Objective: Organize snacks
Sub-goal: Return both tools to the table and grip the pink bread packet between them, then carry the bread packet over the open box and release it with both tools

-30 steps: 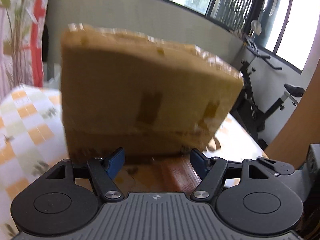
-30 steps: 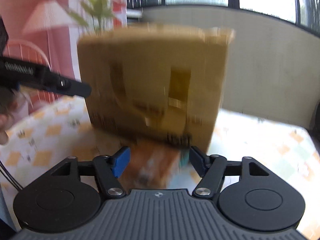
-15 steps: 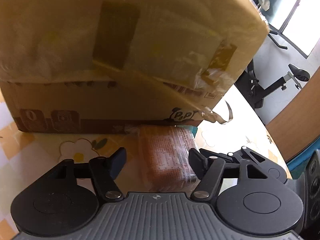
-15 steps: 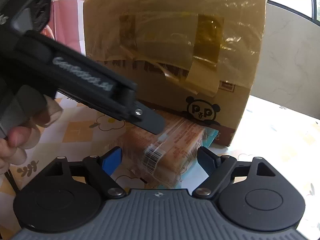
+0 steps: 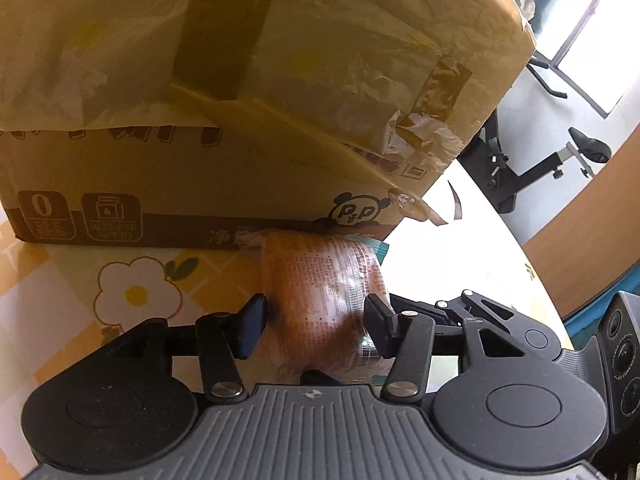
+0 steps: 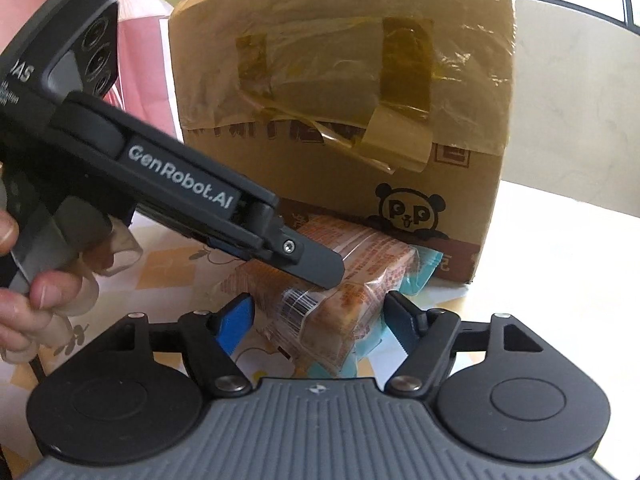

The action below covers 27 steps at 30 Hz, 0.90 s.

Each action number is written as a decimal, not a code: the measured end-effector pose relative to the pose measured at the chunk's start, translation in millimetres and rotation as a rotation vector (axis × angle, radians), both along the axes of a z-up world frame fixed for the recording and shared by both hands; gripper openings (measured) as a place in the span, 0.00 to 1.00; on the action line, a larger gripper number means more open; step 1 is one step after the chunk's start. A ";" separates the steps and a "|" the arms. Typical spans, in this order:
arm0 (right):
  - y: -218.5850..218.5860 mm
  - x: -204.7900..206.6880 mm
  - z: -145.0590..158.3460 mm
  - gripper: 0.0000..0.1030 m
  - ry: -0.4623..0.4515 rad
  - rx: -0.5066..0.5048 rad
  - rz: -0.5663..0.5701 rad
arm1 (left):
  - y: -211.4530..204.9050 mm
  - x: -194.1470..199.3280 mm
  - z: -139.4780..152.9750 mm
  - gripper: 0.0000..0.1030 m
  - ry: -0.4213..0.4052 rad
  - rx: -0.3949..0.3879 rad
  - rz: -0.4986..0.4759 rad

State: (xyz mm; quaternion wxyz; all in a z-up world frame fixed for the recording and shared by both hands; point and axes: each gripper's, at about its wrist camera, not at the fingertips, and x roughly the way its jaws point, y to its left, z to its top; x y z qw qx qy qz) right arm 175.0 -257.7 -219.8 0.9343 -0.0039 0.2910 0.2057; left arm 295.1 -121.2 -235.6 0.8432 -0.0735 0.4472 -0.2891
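A brown snack pack [image 5: 324,288] in a clear printed wrapper lies on the tablecloth against the foot of a big taped cardboard box [image 5: 200,100]. A teal wrapper [image 6: 424,272] pokes out beside and under the snack pack [image 6: 340,304]. My left gripper [image 5: 316,330] straddles the pack's near end; its jaws are closing and both pads touch the pack's sides. In the right wrist view one finger of the left gripper [image 6: 316,266] lies across the pack. My right gripper [image 6: 318,320] also has the pack between its closing jaws, with small gaps either side.
The box [image 6: 340,100] fills the space just behind the pack. A flower-print tablecloth [image 5: 136,292] covers the table, whose edge curves off to the right. A person's hand [image 6: 36,300] grips the left handle. An exercise bike [image 5: 540,168] stands beyond the table.
Both grippers came down and closer to the pack in front of the box. The left jaws have narrowed onto the pack; the right jaws widened, then narrowed again.
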 end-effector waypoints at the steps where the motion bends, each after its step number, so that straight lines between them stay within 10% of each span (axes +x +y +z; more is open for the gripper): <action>1: -2.0 1.7 0.2 0.71 0.004 0.006 0.000 | -1.7 -1.2 0.7 0.54 -0.005 0.009 -0.001; 27: -3.8 -3.4 27.2 0.59 0.111 0.017 -0.003 | 3.8 -39.9 35.7 0.53 -0.013 0.086 -0.084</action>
